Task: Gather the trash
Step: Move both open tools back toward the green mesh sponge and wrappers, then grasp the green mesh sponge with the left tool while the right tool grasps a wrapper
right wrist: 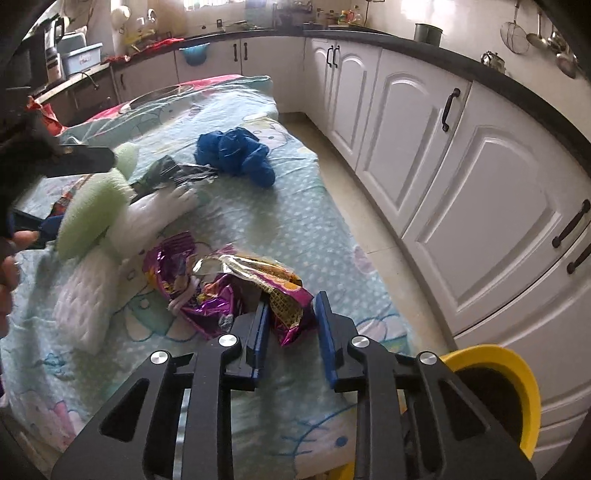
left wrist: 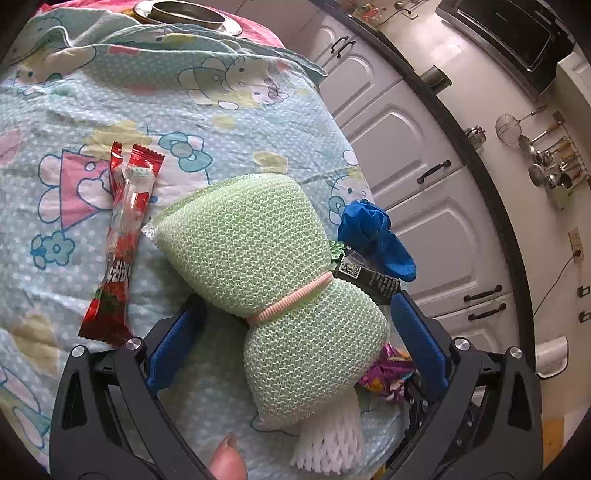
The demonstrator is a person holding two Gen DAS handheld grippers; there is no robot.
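My left gripper (left wrist: pixel 295 314) is open, its blue pads on either side of a green foam-net roll (left wrist: pixel 266 254) bound with a pink elastic band, not pressing it. The roll also shows in the right wrist view (right wrist: pixel 92 214). White foam net (left wrist: pixel 332 443) sticks out under it. A red snack wrapper (left wrist: pixel 122 236) lies to the left. A crumpled blue bag (left wrist: pixel 373 232) and a black wrapper (left wrist: pixel 365 275) lie to the right. My right gripper (right wrist: pixel 290 306) is open around the edge of a purple-gold foil wrapper (right wrist: pixel 229 284). The blue bag (right wrist: pixel 236 151) lies farther off.
Everything lies on a table under a light-blue cartoon cloth (right wrist: pixel 280 221). A metal dish (left wrist: pixel 184 14) stands at its far end. White kitchen cabinets (right wrist: pixel 461 177) run along the right. A yellow bin (right wrist: pixel 495 387) stands on the floor by my right gripper. A white foam pad (right wrist: pixel 88 295) lies left.
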